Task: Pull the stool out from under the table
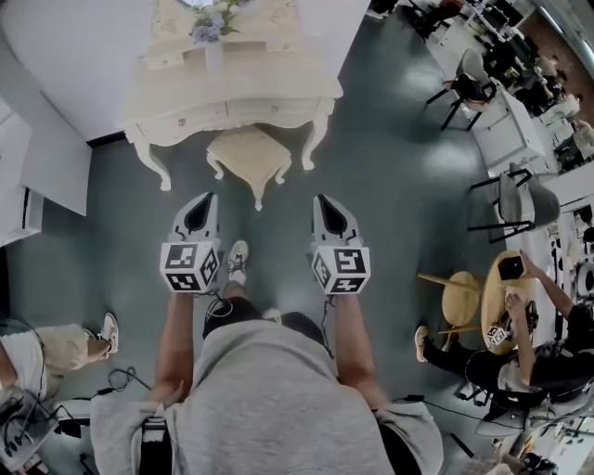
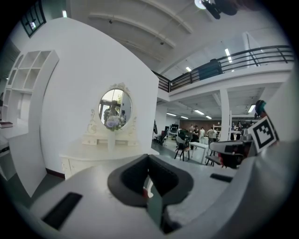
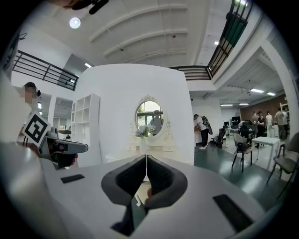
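Only the head view shows the stool (image 1: 249, 153), at the table's (image 1: 278, 93) near edge. The left gripper (image 1: 202, 199) and right gripper (image 1: 325, 200) have jaws pressed together, empty, and their own views hide the stool.

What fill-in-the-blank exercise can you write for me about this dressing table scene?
1. Between the front legs of the table stands a cream ___.
2. The left gripper and the right gripper are both ___, holding nothing.
3. The vase on the table holds ___.
Missing words: stool; shut; flowers.
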`<state>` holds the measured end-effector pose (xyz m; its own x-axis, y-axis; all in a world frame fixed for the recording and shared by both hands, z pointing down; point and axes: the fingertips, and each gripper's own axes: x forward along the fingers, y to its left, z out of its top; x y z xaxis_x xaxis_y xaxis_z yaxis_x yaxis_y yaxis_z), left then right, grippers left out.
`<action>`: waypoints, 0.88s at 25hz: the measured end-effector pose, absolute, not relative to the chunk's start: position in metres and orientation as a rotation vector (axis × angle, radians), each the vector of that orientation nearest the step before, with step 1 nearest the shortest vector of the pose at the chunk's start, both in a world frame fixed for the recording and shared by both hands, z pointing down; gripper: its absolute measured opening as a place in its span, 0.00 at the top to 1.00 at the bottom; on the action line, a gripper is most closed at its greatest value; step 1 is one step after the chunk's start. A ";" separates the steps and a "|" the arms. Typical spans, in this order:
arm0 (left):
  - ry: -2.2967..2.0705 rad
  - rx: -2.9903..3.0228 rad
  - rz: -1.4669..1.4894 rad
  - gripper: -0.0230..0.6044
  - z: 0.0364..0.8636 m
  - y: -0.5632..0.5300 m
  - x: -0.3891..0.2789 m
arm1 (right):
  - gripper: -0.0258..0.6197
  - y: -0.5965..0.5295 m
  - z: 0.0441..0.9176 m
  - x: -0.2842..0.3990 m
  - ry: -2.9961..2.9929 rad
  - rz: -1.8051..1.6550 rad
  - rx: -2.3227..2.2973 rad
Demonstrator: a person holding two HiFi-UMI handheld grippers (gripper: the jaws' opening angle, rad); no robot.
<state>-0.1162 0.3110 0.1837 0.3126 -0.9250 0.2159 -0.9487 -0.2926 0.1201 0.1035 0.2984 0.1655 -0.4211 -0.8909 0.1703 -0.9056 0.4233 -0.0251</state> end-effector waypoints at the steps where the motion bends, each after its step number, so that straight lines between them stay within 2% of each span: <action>1: -1.709 2.356 0.150 0.96 0.185 0.300 -0.118 | 0.93 0.287 0.167 0.101 -2.532 0.169 1.612; 22: -1.558 2.394 0.137 0.96 0.191 0.076 -0.181 | 0.93 0.075 0.165 0.020 -2.444 0.218 1.681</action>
